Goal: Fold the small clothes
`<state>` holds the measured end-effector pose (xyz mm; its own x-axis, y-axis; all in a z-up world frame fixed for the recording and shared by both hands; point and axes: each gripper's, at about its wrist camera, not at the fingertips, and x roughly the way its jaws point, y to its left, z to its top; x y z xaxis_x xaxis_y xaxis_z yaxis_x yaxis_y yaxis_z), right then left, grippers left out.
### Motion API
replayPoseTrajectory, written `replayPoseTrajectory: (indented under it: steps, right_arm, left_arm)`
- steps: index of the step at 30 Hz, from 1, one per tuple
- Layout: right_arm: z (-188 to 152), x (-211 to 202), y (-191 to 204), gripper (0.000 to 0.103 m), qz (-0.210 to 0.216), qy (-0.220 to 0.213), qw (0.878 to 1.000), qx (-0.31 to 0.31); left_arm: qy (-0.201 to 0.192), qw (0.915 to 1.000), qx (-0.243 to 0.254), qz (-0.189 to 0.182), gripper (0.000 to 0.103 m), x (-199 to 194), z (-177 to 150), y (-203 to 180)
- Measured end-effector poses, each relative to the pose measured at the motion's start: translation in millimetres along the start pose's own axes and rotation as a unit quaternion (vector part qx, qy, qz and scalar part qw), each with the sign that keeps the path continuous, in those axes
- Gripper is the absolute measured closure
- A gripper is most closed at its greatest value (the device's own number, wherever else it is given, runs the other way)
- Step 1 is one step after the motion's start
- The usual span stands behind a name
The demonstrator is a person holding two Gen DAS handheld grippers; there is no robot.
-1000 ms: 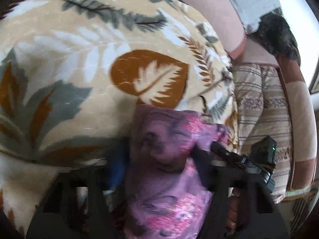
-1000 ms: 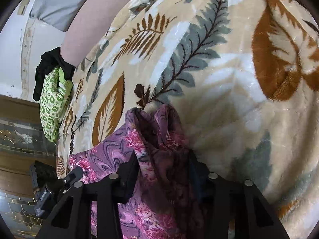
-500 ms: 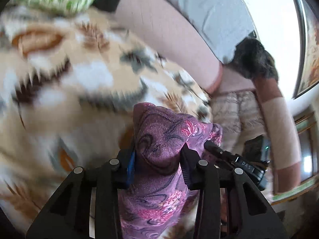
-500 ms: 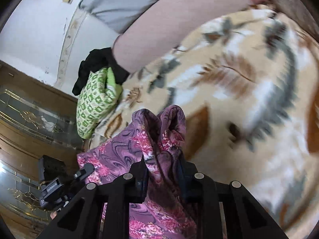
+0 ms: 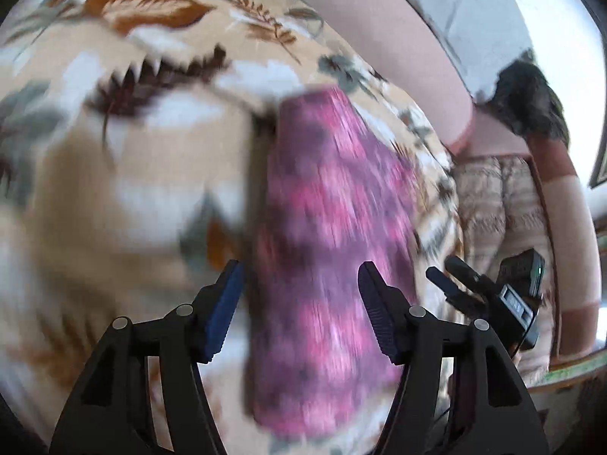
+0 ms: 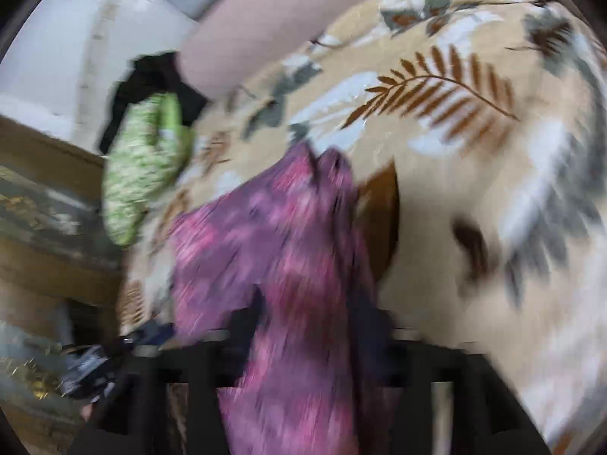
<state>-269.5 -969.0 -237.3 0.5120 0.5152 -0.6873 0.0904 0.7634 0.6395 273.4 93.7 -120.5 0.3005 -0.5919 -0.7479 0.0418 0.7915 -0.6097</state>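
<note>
Left gripper (image 5: pixel 299 284): jaws opening wide, pads clear of cloth (image 5: pixel 334 250).
Cloth axis: running 12 to 6 between the fingers.
Right gripper (image 6: pixel 315 326): jaws opening, blurred; contact unclear.

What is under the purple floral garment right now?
The leaf-print blanket lies under the purple floral garment and shows all round it. Whatever is beneath the blanket is covered.

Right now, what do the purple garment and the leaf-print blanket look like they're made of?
Purple garment: probably thin woven or knit fabric with a matte floral print; it hangs in soft folds. Blur hides the weave.
Blanket: looks like plush fleece, thick, with a slight sheen on the pale leaves.
</note>
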Motion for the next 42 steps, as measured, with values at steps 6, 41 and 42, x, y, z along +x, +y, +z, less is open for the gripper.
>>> replayPoseTrajectory:
  steps: [6,41,42]
  right_arm:
    - [-82.2,-18.0,0.0,0.055,-0.029,0.029,0.999,-0.035]
    - [-88.5,-14.3,-25.7,0.052,-0.089,-0.017,0.996,0.023]
    - [-87.5,-7.9,-22.9,0.062,-0.094,-0.010,0.995,0.014]
  left_arm:
    - [0.002,0.9992,0.023,0.034,0.041,14.9,-63.1,-6.6]
    - [-0.019,0.9991,0.022,0.032,0.043,26.2,-90.0,-2.6]
    - [-0.022,0.9988,0.027,0.033,0.043,28.0,-89.7,-4.4]
